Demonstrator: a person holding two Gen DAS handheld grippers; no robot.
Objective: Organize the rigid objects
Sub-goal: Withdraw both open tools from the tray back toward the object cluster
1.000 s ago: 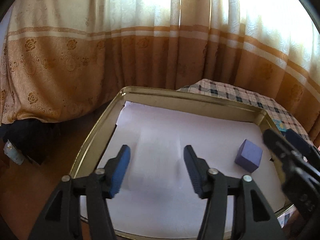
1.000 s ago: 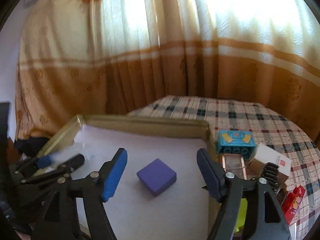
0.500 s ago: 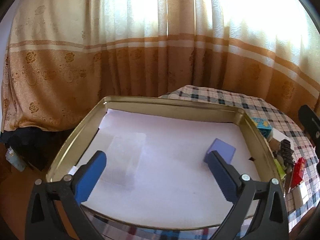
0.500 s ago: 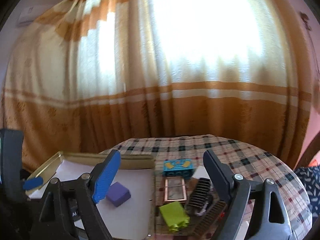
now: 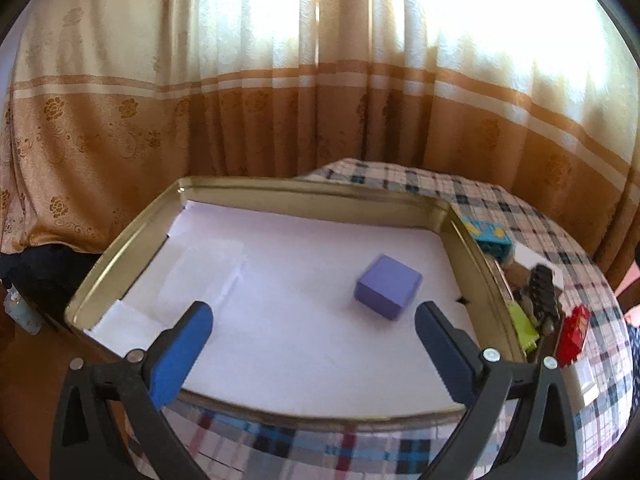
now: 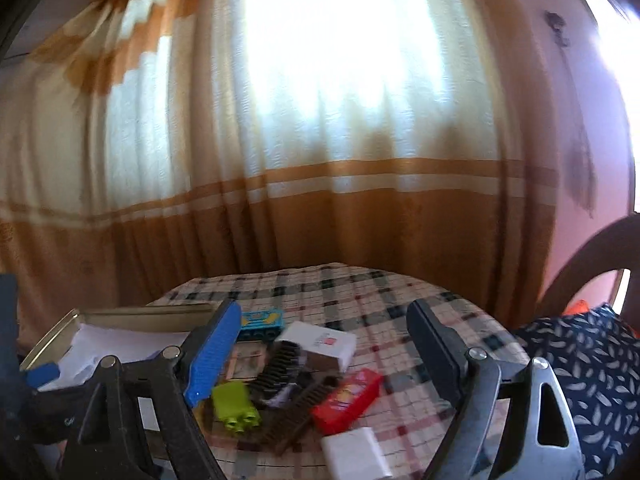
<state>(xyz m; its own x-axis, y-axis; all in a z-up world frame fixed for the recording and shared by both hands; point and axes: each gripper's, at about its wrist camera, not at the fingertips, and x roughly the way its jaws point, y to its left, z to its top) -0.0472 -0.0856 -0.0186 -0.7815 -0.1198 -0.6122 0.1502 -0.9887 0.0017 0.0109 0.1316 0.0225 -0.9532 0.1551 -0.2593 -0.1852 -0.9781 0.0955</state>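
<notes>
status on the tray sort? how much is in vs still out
Done: one purple block sits in the gold tray. In hand: nothing; left gripper and right gripper are both open and empty. Left: green brick, red box, blue brick, black combs and white boxes on the plaid cloth.

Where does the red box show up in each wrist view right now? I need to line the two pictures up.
Left wrist: the red box sits at the far right edge, on the checked cloth beyond the tray's right wall, beside the black comb.
Right wrist: the red box lies low in the middle, between the open fingers of the right gripper.
Shared landmark: the gold tray, left of the pile in both.
</notes>
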